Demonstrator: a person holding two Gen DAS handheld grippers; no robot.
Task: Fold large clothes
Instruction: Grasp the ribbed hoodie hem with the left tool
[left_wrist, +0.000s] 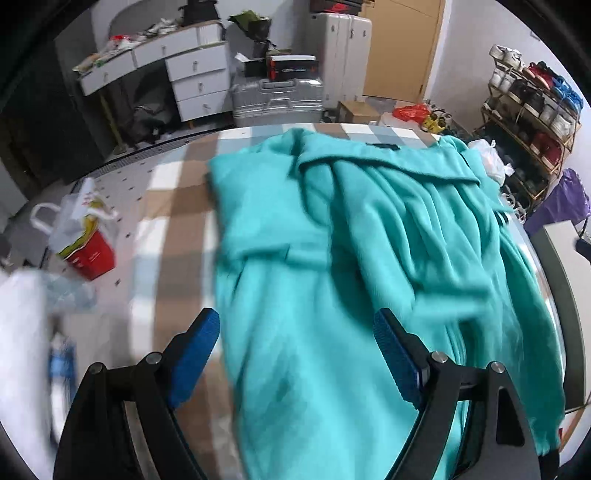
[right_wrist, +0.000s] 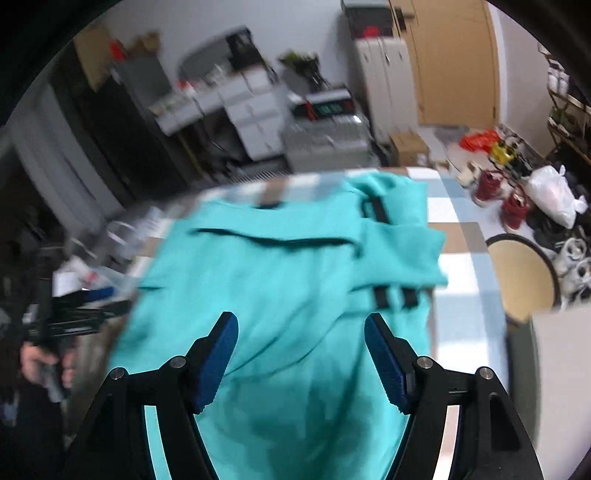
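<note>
While the teal coat (left_wrist: 369, 258) sprawls rumpled across the checkered surface (left_wrist: 177, 221), its right side spilling off the edge, it could slide; left gripper (left_wrist: 295, 354) and right gripper (right_wrist: 301, 354) hover, fingers spread, holding nothing.

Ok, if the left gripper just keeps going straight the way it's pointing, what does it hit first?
Most likely the teal garment spread on the checked bed. The left gripper is open with only that fabric ahead between its fingers, though depth is unclear.
</note>
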